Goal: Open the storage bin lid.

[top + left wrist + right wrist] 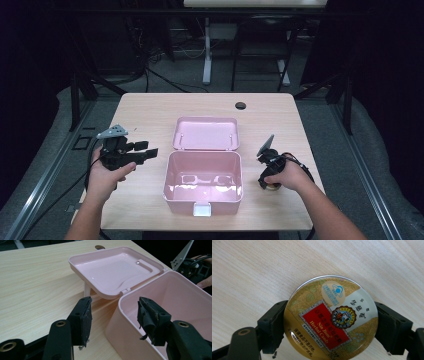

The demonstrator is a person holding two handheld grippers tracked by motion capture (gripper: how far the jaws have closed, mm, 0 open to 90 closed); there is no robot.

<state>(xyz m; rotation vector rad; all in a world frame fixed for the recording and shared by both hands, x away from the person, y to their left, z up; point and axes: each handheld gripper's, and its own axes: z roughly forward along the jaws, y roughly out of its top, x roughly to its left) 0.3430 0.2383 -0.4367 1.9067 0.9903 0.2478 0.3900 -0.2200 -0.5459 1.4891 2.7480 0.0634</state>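
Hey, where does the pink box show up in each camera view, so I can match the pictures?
High view: the pink box sits open at the table's middle, lid lying back behind it.
Left gripper view: its near corner fills the lower right, lid upper middle.
Right gripper view: I can't find it here.
Shared landmark: the light wooden table.

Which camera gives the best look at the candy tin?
The right gripper view: the tin faces the camera between the right claw's jaws, label readable. The high view shows just a sliver under the hand.
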